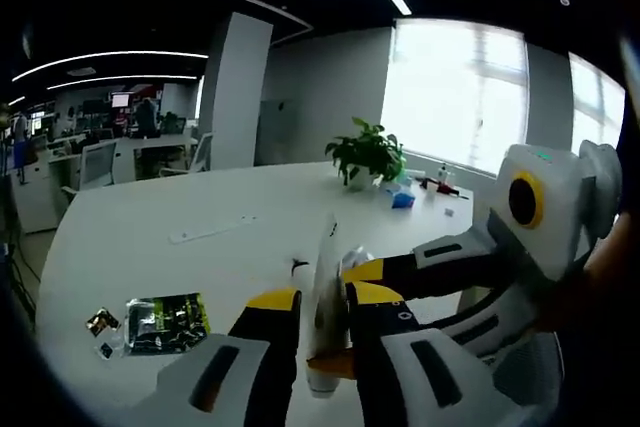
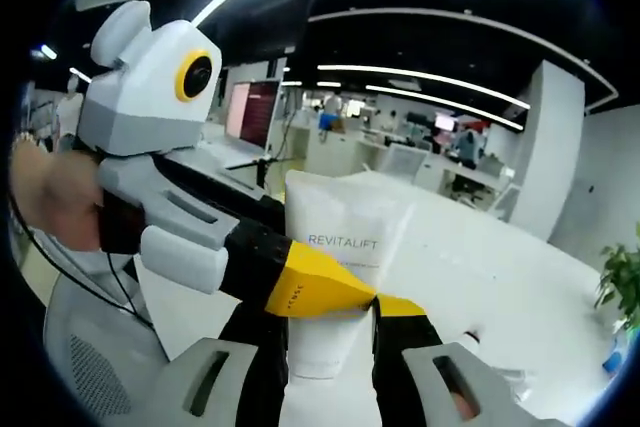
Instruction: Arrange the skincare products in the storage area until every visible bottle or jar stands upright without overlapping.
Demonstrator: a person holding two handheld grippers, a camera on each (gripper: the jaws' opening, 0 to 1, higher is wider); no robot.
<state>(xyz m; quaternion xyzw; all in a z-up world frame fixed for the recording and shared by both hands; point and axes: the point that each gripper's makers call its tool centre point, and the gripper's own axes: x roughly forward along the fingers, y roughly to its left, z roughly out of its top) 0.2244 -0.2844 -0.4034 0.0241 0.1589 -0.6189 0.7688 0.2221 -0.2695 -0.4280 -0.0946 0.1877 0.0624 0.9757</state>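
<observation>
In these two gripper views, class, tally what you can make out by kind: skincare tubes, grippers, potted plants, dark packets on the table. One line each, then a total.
Skincare tubes: 1, the white tube, held by both grippers.
Grippers: 2, left gripper, right gripper.
Potted plants: 1, potted plant.
Dark packets: 1, packet on the white table.
Total: 5

White-and-grey grippers [image 2: 335,312] with black fingers [image 2: 255,257], yellow tips

Open-plan office: long white table [image 1: 200,247], desks with monitors [image 2: 258,107], swivel chairs [image 1: 95,162], potted plant [image 1: 365,152].
</observation>
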